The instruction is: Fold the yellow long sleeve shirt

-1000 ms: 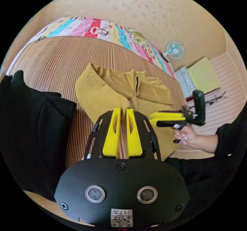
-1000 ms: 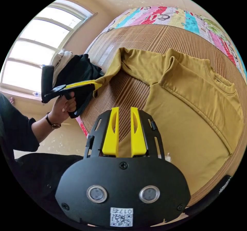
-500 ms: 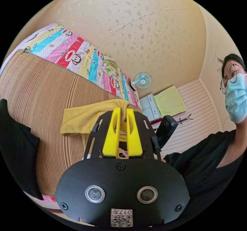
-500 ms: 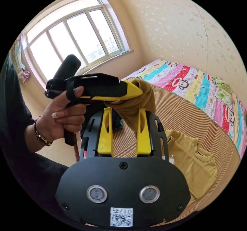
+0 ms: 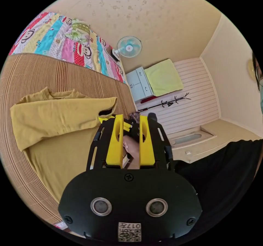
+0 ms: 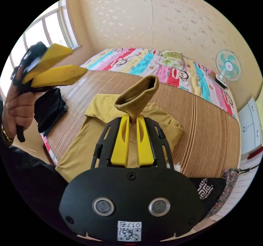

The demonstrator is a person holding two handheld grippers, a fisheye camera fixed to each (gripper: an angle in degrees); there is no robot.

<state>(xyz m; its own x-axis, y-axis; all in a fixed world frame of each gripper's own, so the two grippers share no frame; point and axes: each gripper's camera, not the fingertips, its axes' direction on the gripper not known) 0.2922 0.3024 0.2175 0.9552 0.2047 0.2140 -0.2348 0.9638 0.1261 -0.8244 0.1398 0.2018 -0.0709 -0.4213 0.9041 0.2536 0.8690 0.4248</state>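
Sleeve (image 6: 138,96) is passing over: my left claw (image 6: 68,68), now spread, is letting go while my right claw (image 6: 133,121) is pinching it above the yellow shirt (image 6: 82,147).

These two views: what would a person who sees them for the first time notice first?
First, the yellow shirt spread on the striped bamboo mat, with one sleeve lifted up, pinched in the right gripper. Next, the left gripper, open and blurred, held in a hand at the left edge of the right gripper view. Behind the mat lies a bright cartoon-print blanket, and a small fan stands beside it.
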